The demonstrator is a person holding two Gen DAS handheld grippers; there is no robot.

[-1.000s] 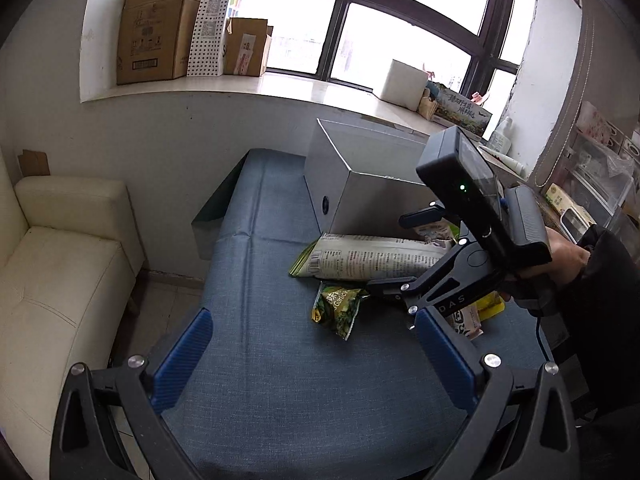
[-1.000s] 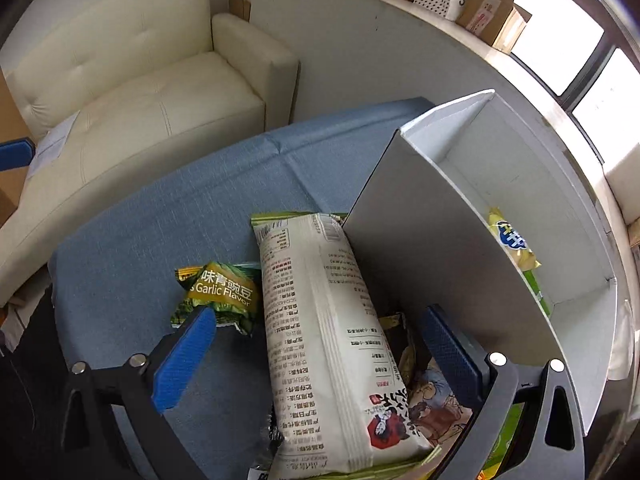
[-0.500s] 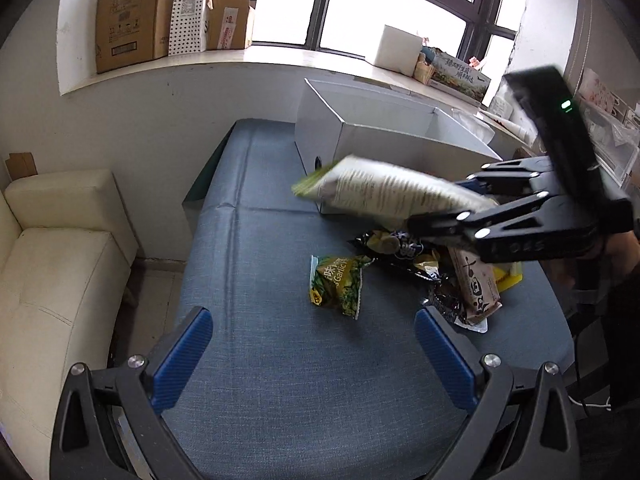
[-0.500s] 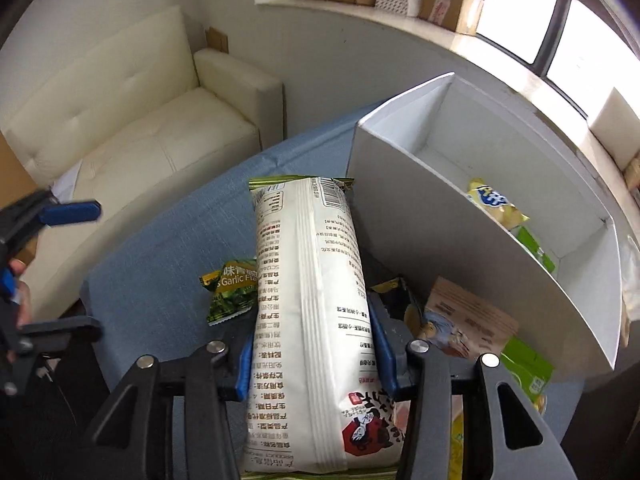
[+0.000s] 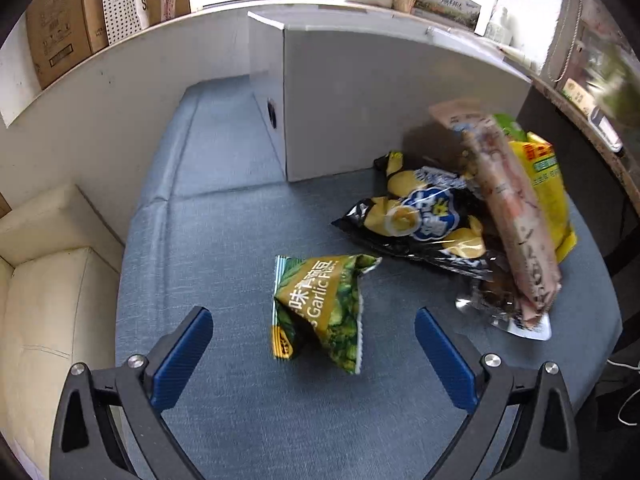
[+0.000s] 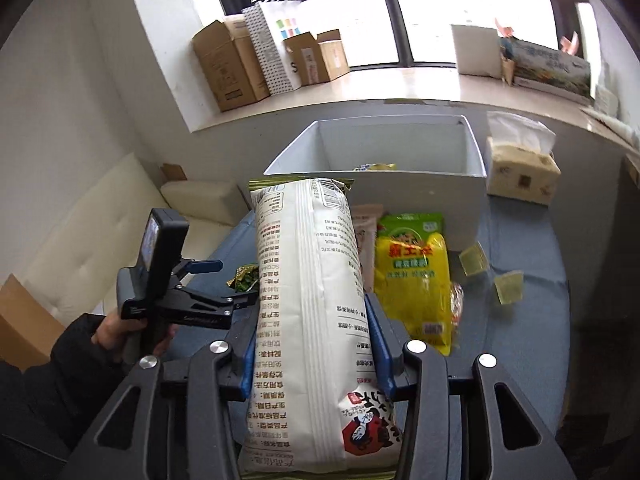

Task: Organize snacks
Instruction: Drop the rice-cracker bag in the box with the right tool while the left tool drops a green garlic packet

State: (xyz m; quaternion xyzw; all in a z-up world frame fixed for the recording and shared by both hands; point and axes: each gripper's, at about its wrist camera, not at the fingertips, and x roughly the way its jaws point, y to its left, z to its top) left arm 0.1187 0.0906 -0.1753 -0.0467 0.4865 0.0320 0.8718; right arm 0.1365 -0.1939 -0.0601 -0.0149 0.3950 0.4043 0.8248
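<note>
Two claws working. Right claw (image 6: 312, 344) closing, pads pinching long white snack bag (image 6: 308, 300), carrying it toward open white box (image 6: 400, 184); keep it level, clear rim. Left claw (image 5: 312, 350) gaping wide, empty, hovering over green garlic pea packet (image 5: 320, 304) on blue worktop (image 5: 224, 240).

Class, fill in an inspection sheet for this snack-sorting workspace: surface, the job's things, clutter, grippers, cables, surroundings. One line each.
Surface: blue fabric table, creased near the wall.
Job's things: white box open-topped, a yellow snack just visible inside; long white snack bag; garlic pea packet, black chip bag, brown packet and yellow-green bag lie loose.
Clutter: two small yellow-green sachets; tissue pack.
Grippers: left hand-held gripper open above the garlic pea packet; right hand-held gripper closing, pads pressing the long white snack bag.
Cables: white cable at the table's edge.
Surroundings: cream sofa, cardboard boxes on the windowsill.
</note>
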